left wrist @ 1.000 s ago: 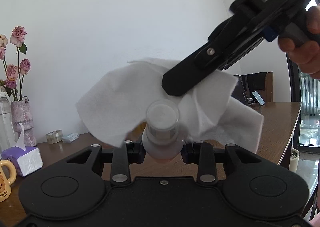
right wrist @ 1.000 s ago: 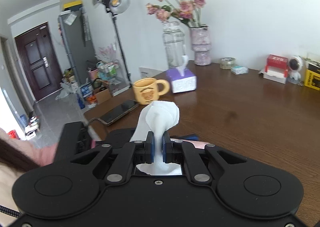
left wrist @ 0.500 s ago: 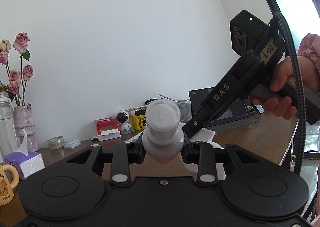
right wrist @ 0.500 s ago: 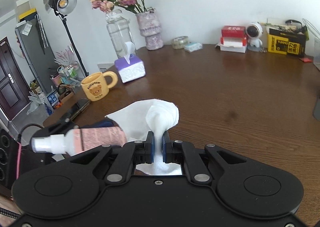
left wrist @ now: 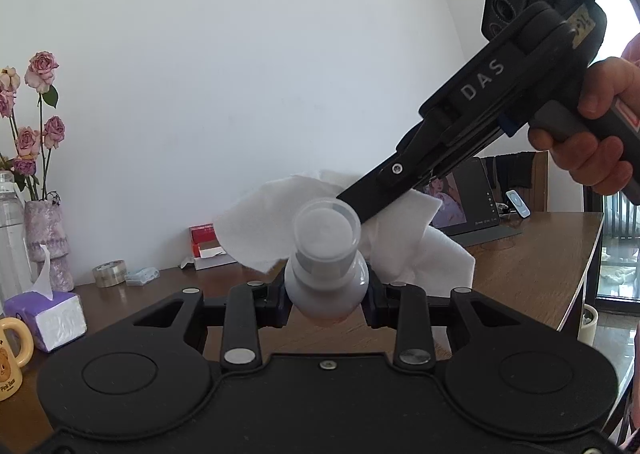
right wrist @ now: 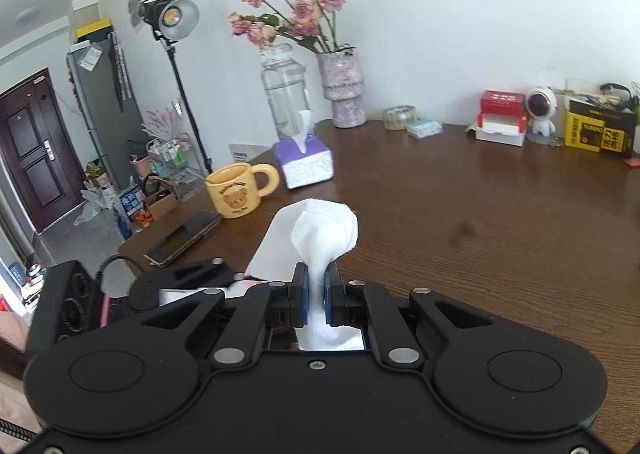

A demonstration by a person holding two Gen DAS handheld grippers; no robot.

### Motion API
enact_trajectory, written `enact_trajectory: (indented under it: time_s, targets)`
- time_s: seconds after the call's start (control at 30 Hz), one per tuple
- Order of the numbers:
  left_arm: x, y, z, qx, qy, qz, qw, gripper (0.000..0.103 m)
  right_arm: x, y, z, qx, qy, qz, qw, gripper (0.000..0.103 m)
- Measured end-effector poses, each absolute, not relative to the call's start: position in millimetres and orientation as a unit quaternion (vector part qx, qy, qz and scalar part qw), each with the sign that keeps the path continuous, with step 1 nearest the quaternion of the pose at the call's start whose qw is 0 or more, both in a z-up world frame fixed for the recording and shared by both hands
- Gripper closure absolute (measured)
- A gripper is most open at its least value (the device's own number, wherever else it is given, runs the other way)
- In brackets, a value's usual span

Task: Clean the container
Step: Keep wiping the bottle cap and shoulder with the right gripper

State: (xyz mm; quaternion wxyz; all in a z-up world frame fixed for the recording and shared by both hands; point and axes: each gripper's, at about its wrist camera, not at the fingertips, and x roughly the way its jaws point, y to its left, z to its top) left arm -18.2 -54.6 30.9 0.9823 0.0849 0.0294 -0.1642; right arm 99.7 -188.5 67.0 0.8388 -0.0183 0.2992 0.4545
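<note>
My left gripper [left wrist: 326,296] is shut on a small white bottle [left wrist: 326,278] with a clear cap, held cap-forward above the table. A white tissue [left wrist: 404,238] spreads behind the cap, pinched by my right gripper [left wrist: 352,206], which reaches in from the upper right with a hand on its handle. In the right wrist view my right gripper [right wrist: 316,294] is shut on that tissue [right wrist: 324,232], bunched above the blue pads. The left gripper's body [right wrist: 180,286] shows at lower left there; the bottle itself is hidden.
On the brown table [right wrist: 500,222] stand a yellow bear mug [right wrist: 238,196], a purple tissue box [right wrist: 306,162], a phone [right wrist: 184,238], a flower vase [right wrist: 344,94], a glass jar [right wrist: 286,92], tape and small boxes by the wall. A laptop [left wrist: 464,202] sits at the right.
The right gripper has risen and brought the tissue back up behind the bottle's cap after dropping low half a second ago. The left gripper keeps the bottle still.
</note>
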Motion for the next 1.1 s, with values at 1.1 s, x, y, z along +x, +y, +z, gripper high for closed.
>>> enact_trajectory:
  time_s: [1.1]
  targets:
    - [-7,-56,39,0.083,0.019,-0.17,0.982,0.07,113,-199,49,0.011,0.32,0.413,0.853,0.095]
